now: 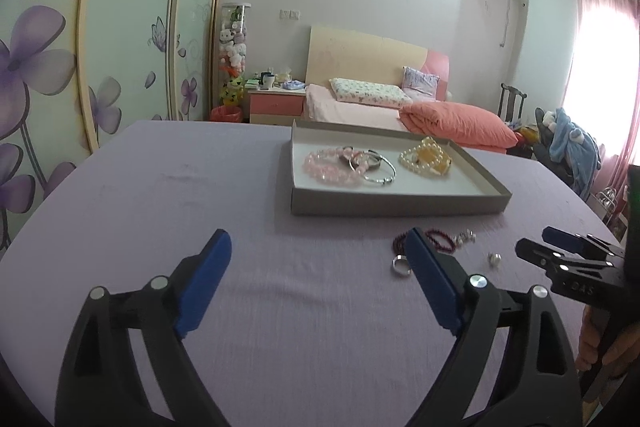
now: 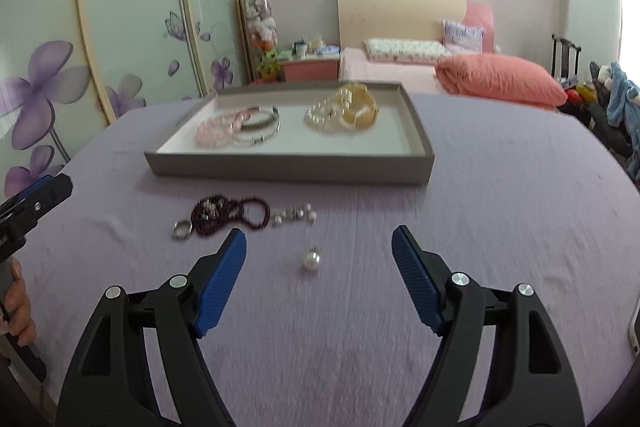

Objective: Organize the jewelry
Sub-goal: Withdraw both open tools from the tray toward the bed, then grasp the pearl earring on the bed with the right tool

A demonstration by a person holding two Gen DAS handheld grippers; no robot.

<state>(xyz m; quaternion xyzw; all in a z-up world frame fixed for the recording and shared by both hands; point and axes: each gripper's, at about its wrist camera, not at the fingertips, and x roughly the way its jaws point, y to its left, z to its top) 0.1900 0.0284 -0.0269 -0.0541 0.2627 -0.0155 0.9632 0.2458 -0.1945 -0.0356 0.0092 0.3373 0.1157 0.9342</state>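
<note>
We have both grippers hanging over the lavender-covered bench (image 2: 500, 207), and both sets of fingers stand wide apart with nothing between them. The grey tray (image 2: 288, 167) sits at twelve o'clock from the right gripper (image 2: 319, 247) and already carries pink bead bracelets (image 2: 218, 131), silver bangles (image 2: 260, 125) and a pearl-and-amber heap (image 2: 344, 111).

Still loose on the cloth: a single pearl piece (image 2: 311, 261) lying just ahead of our right fingers, almost centred in the gap; a dark red bead strand (image 2: 228, 213) at eleven o'clock; a silver ring (image 2: 182, 229) beside that strand at ten o'clock; a small cluster of pearl bits (image 2: 294, 215) just beyond the pearl.

The pearl looks like the natural next pick for the right side. It is small and round, so we judge it will roll or squirt out if pinched off-centre — we want the pads low, nearly touching the cloth, one either side, closing slowly.

The left gripper (image 1: 320, 251) has its right finger over the near end of the dark red bead strand, the ring just beside it at nine o'clock of that finger. We should keep the two grippers apart — the strand may drag its neighbours when lifted.
</note>
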